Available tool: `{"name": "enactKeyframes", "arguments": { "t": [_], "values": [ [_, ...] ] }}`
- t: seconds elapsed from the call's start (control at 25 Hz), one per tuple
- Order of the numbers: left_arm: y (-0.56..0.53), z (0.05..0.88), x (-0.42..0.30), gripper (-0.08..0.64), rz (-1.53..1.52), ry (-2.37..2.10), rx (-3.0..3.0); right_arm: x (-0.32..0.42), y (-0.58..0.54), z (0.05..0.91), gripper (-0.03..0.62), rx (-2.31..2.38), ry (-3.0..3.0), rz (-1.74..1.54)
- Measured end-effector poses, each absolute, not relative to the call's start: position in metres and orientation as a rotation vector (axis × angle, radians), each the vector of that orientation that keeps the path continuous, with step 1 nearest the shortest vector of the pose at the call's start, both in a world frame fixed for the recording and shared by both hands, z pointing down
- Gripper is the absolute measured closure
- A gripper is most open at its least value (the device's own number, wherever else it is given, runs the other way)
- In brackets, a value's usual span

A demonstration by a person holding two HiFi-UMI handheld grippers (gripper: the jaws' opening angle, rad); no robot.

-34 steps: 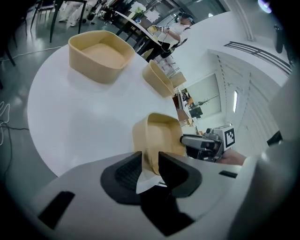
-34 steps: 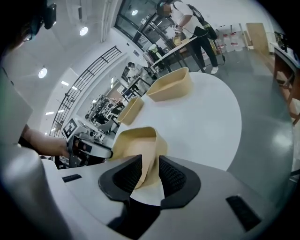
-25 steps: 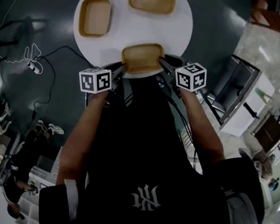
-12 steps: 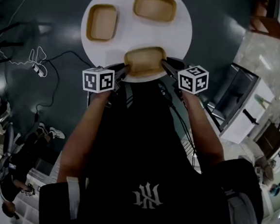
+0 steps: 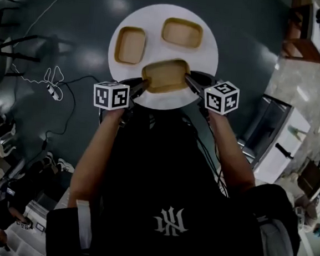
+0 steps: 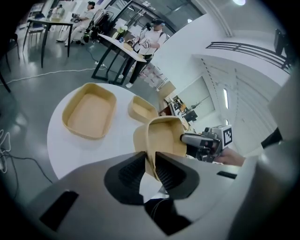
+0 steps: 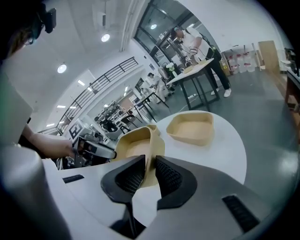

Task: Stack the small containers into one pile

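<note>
Three tan containers are on or over the round white table (image 5: pixel 206 55). Both grippers hold the near container (image 5: pixel 165 75) by its ends, lifted off the tabletop. My left gripper (image 5: pixel 144 84) is shut on its left end wall (image 6: pixel 151 140), which stands between the pads, and its jaws have just been closing. My right gripper (image 5: pixel 189 77) is shut on the opposite end wall (image 7: pixel 151 140), and its jaws have also just been closing. Two more containers (image 5: pixel 131 44) (image 5: pixel 182 33) rest side by side at the table's far side.
A white cable (image 5: pixel 53 81) lies on the dark floor to the table's left. White furniture (image 5: pixel 276 132) stands at the right. People and black-legged tables (image 6: pixel 117 51) are far behind the round table.
Both grippers have risen with the near container between them, and it now hangs above the table's near part instead of resting at its edge. The other two containers have not moved.
</note>
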State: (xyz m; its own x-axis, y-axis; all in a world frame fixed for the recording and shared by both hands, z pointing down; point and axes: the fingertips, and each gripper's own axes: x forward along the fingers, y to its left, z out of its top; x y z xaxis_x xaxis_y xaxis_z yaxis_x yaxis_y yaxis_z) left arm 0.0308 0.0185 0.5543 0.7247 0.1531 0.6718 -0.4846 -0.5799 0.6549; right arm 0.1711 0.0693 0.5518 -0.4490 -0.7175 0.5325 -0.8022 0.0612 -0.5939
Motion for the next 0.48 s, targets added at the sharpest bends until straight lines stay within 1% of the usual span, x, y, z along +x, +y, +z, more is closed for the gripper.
{"name": "enactKeyframes", "arguments": {
  "t": [0.48],
  "values": [
    [-0.014,0.528,0.032,0.491,0.768,-0.356,2.09,0.184,-0.002,0.502,0.509,1.472,-2.319,1.097]
  ]
}}
